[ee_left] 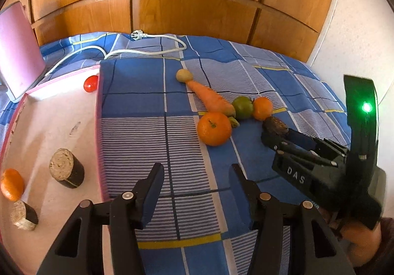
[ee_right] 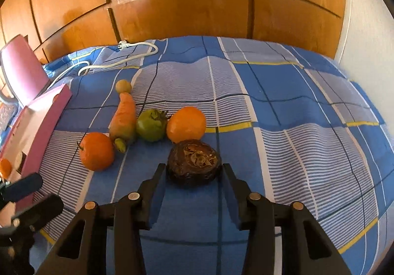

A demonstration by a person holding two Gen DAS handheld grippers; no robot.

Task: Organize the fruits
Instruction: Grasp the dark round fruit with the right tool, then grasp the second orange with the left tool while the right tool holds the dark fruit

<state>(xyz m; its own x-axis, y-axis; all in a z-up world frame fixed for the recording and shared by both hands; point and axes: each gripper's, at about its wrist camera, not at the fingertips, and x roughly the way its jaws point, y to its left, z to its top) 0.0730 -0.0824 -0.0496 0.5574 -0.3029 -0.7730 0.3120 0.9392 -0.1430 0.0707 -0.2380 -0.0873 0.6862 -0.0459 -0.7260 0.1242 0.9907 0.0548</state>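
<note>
Right gripper [ee_right: 193,171] stands spread, its tips flanking the dark brown fruit [ee_right: 194,163] on the bedspread [ee_right: 295,102]; contact cannot be confirmed. Left gripper [ee_left: 195,171] spread, holding nothing, well apart from the fruit.

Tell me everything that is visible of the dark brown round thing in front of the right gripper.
The dark brown round thing looks rough and dull, with a dry, flaky tan patch on top. It lies on the blue checked bedcover, touching or nearly touching the orange fruit behind it. The right gripper is open, its fingertips flanking it; contact is unclear.
</note>
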